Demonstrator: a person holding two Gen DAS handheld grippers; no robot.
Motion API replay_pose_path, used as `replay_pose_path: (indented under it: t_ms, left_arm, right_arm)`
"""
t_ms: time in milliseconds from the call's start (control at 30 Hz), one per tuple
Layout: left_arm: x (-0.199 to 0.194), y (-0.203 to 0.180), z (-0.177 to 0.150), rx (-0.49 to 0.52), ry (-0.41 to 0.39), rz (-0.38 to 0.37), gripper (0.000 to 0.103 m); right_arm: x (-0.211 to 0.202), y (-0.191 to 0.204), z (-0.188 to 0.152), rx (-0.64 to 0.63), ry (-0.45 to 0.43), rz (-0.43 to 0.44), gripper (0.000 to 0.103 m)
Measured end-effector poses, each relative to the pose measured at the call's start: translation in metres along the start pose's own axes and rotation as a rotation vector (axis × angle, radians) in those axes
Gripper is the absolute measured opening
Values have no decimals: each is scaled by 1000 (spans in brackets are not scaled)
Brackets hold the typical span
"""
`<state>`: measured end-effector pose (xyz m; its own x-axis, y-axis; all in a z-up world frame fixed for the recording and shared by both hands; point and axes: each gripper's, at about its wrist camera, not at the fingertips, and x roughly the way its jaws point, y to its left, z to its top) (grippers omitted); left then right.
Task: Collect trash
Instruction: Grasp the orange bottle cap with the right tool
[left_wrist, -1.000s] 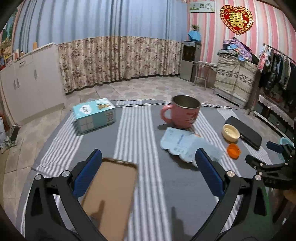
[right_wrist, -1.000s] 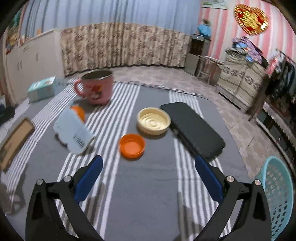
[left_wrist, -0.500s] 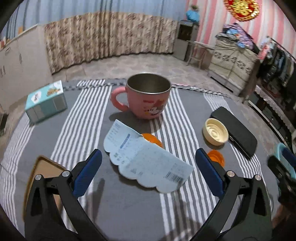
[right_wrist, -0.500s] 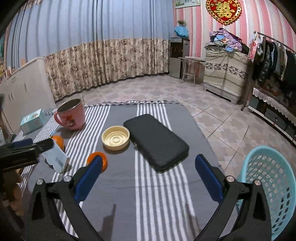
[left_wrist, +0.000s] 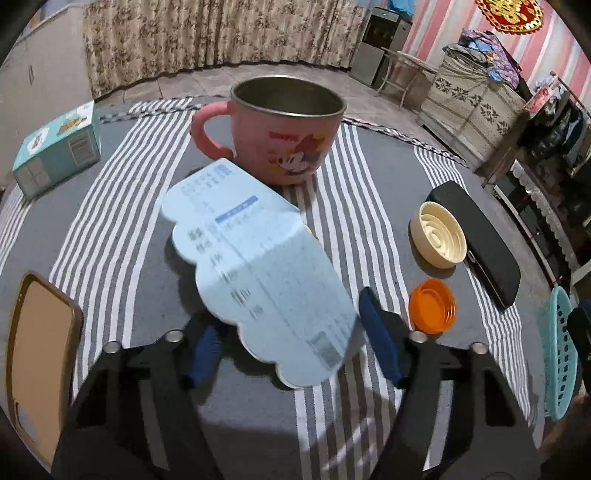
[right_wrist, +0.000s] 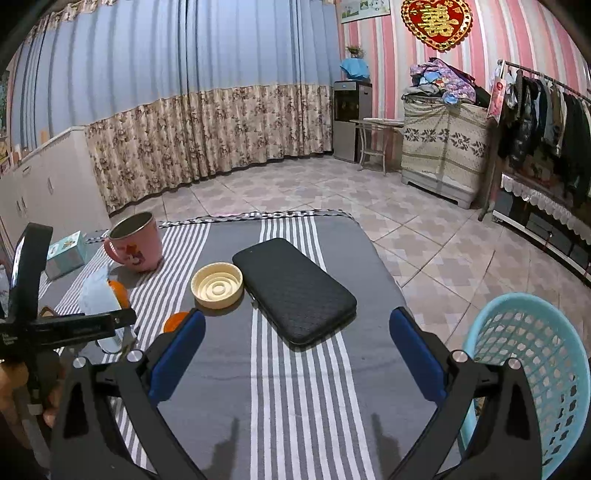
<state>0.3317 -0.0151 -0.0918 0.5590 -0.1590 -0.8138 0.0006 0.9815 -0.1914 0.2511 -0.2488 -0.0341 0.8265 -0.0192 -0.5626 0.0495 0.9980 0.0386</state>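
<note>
The left gripper (left_wrist: 291, 350) is set low over the striped tabletop (left_wrist: 140, 229), its fingers (left_wrist: 378, 343) partly closed around the near end of a pale blue paper wrapper (left_wrist: 255, 266); firm contact cannot be confirmed. The right gripper (right_wrist: 297, 354) is held wide open and empty. An orange cap (left_wrist: 431, 305) lies just beside the wrapper. Beyond are a cream lid (left_wrist: 439, 236), a black case (right_wrist: 293, 290) and a pink mug (left_wrist: 286, 136). A blue basket (right_wrist: 535, 369) stands off the tabletop's right edge.

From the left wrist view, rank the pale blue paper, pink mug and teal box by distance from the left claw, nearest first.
1. Pale blue paper: between the left claw fingers, centre.
2. Pink mug: straight behind the paper.
3. Teal box: far left edge.
</note>
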Motion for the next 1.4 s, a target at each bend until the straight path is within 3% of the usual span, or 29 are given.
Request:
replay_pose_path:
  t_ms: [33, 133, 200, 233, 300, 500, 733, 1133, 1267, 1367, 1400]
  left_arm:
    - [0, 0, 0, 1, 3, -17, 48]
    - [-2, 2, 0, -14, 12, -42, 41]
    - [-4, 4, -1, -8, 24, -60, 28]
    - [-6, 6, -2, -6, 27, -68, 17]
    - [-12, 7, -5, 12, 30, -78, 9]
    - [-34, 22, -14, 49, 6, -80, 8]
    - [-66, 40, -15, 148, -74, -39, 8]
    - [-81, 97, 9, 133, -144, 29, 8]
    - [-81, 100, 17, 143, -157, 39, 7]
    - [-80, 91, 17, 155, -165, 42, 8]
    - [-80, 88, 17, 159, -165, 42, 8]
  right_arm:
    - [1, 1, 0, -6, 1, -3, 98]
    - [2, 2, -1, -12, 4, -2, 98]
    - [3, 3, -2, -17, 7, 0, 98]
    - [4, 4, -2, -19, 8, 0, 98]
    - [5, 5, -3, -23, 13, 2, 98]
    - [12, 22, -11, -65, 40, 15, 98]
    - [25, 49, -22, -109, 93, 45, 98]
    - [78, 92, -21, -125, 244, 68, 96]
    - [90, 100, -23, -142, 296, 91, 64]
    - [85, 104, -24, -157, 279, 120, 40]
    - [82, 104, -24, -161, 271, 124, 40]
